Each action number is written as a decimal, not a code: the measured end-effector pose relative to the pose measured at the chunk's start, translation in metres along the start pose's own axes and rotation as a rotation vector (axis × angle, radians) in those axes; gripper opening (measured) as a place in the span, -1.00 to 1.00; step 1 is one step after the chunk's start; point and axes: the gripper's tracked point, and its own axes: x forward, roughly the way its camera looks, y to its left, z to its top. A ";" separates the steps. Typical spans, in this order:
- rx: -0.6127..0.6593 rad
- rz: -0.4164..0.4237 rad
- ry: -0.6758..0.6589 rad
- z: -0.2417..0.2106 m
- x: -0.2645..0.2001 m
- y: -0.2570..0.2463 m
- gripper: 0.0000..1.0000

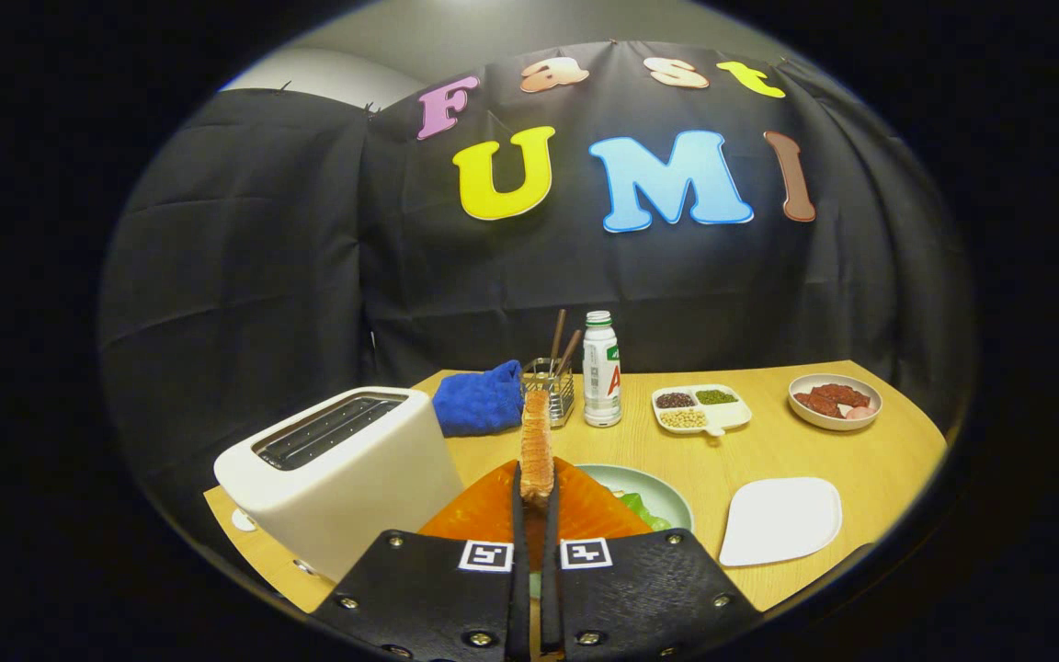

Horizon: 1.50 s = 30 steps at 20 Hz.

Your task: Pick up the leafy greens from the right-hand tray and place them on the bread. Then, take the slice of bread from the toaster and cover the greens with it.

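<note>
my claw (537, 501) pinched the bread slice (537, 446) on edge, above the plate (667, 492) with greens (644, 508). thin grip there; i feared it tipping or dropping off-target.

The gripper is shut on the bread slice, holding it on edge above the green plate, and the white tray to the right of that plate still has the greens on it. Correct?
Not quite. In the gripper view the white tray is bare; the greens lie on the green plate. The rest holds: the gripper is shut on the bread slice.
</note>
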 end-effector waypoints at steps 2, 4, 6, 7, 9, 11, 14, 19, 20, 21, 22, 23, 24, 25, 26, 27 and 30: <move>0.014 0.020 0.018 -0.008 0.004 0.005 -0.90; 0.005 0.006 0.022 -0.011 0.007 0.000 -0.90; -0.003 -0.007 0.028 -0.016 0.010 -0.004 -0.90; -0.006 -0.007 0.037 -0.020 0.013 -0.005 -0.90; 0.002 0.002 0.055 -0.028 0.015 -0.007 -0.91; 0.022 0.008 0.032 -0.023 0.015 -0.006 -0.90; -0.012 -0.012 0.049 -0.030 0.019 -0.015 -0.91; -0.108 -0.065 0.047 -0.035 0.026 -0.037 -0.65; -0.122 -0.075 0.046 -0.036 0.027 -0.041 -0.60; -0.138 -0.083 0.053 -0.038 0.028 -0.044 -0.49; -0.154 -0.098 0.055 -0.040 0.028 -0.049 -0.48; -0.173 -0.099 0.061 -0.041 0.029 -0.049 -0.44; -0.199 -0.105 0.072 -0.045 0.030 -0.052 -0.32; -0.215 -0.118 0.066 -0.045 0.029 -0.055 -0.27; -0.218 -0.115 0.061 -0.045 0.029 -0.054 -0.20; -0.216 -0.122 0.052 -0.045 0.029 -0.056 -0.20; -0.218 -0.150 0.014 -0.042 0.030 -0.059 -0.13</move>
